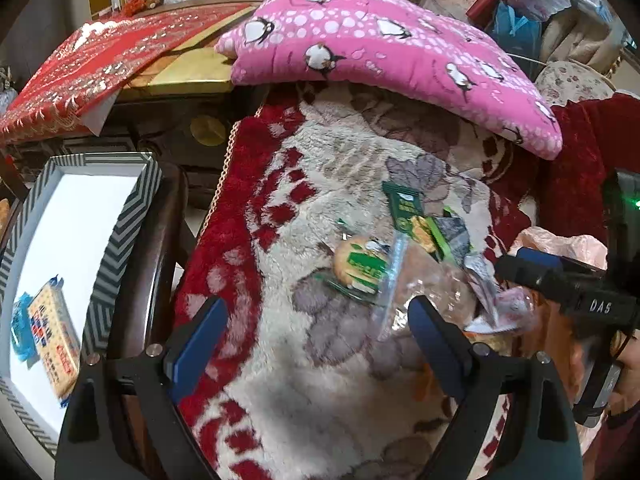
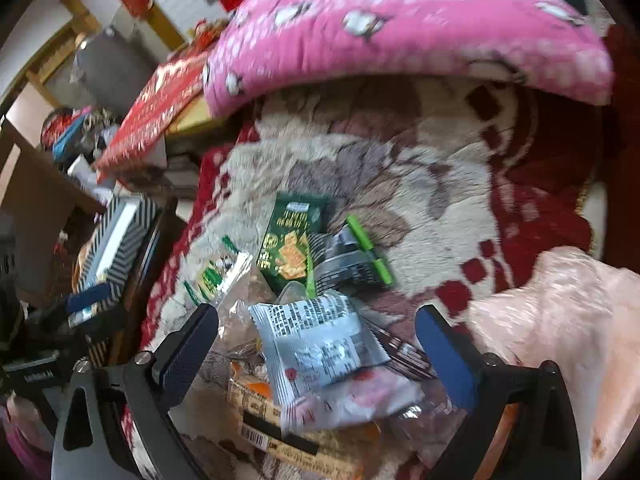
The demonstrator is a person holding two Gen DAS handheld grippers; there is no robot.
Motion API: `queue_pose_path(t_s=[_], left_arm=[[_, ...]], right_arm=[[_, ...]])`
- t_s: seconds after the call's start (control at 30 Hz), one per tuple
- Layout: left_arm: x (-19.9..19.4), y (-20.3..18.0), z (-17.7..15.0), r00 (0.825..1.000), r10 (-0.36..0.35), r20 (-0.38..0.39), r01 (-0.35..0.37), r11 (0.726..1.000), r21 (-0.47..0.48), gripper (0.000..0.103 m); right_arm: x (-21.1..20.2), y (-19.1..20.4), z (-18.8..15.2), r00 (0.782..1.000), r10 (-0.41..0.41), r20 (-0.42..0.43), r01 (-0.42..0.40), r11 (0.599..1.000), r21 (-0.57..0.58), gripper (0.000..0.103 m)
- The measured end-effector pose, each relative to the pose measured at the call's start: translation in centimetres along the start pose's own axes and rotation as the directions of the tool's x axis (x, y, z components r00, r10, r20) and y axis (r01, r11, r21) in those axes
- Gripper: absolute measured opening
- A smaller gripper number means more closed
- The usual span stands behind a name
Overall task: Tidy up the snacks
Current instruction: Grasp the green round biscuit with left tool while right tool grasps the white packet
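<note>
Two grippers are shown above a loose heap of snack packets on a plush red-and-cream blanket (image 1: 340,380). The left gripper (image 1: 316,336) is spread wide and empty, its jaws bracketing bare blanket just beside a round biscuit packet (image 1: 358,266); a dark green cracker packet (image 1: 404,208) lies a little beyond it. The right gripper (image 2: 318,344) is likewise spread wide with nothing clamped, and a grey-white printed packet (image 2: 320,344) is seen lying between its jaws, atop a pink packet (image 2: 360,396) and an orange-labelled one (image 2: 256,396). A striped-rim tray (image 1: 120,216) stands off the blanket's left edge and already holds one yellow biscuit packet (image 1: 54,334). The likely step is a pick from the heap. Because the wrappers overlap and are slick, two packets might be pinched together, or only a crimped edge caught, so that the item slips free on the way to the tray. With both grippers near the same heap, a collision is also judged possible.
</note>
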State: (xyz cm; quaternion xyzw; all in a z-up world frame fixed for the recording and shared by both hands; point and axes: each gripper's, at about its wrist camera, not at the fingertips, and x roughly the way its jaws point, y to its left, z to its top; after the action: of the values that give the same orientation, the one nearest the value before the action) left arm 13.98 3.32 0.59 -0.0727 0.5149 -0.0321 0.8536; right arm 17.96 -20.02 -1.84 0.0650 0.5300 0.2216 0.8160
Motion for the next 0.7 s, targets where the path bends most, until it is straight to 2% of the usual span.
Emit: queue_pose_path(t_s=[0.1,0.23,0.27,0.3,0.37,0.57,0.63,0.7], left_arm=[[0.7,0.6,0.5,1.000,0.005,-0.005,-0.005,1.000,0.002,0.091],[1.3,0.6,0.9,1.000,-0.021,-0.003,0.021,0.999,0.031,0.091],[1.6,0.4,1.0,1.000,-0.027,-0.004,0.027,0.999,0.044,0.091],[1.8,0.2,1.1,1.000,-0.029,-0.006,0.029,0.998,0.051,0.091],[2.5,-0.2,1.3,1.000,-0.025,-0.014,0.026,0.998,0.058,0.091],[5.1,-1.5,2.7,0.998,-0.055,-0.041,0.057,0.998,0.038,0.091],[5.9,-2.1,3.0,0.997,-0.042,-0.065,0.047,0.997,0.068,0.091],[6.8,-2.5,3.2,0.996,0.018,-0.084,-0.008,0.994,0.113,0.091]], right_arm=[[1.7,-0.3,0.2,0.999,0.014,-0.048,-0.016,0.999,-0.036,0.100],[3.4,-1.0,-0.7,0.992,0.049,-0.115,-0.054,0.998,-0.038,0.099],[3.7,-1.0,-0.9,0.992,0.045,-0.121,-0.050,0.998,-0.044,0.086],[4.1,-0.9,-1.2,0.991,0.022,-0.130,-0.029,0.998,-0.058,0.065],[4.1,-0.9,-1.5,0.994,0.010,-0.108,-0.017,0.998,-0.063,0.055],[2.0,0.1,-2.7,0.999,-0.010,-0.032,0.007,0.994,-0.108,0.054],[1.1,-0.1,-3.2,1.000,-0.022,-0.003,0.022,0.995,-0.093,0.054],[0.3,-0.6,-3.6,1.000,-0.021,0.011,0.022,0.997,-0.074,0.054]])
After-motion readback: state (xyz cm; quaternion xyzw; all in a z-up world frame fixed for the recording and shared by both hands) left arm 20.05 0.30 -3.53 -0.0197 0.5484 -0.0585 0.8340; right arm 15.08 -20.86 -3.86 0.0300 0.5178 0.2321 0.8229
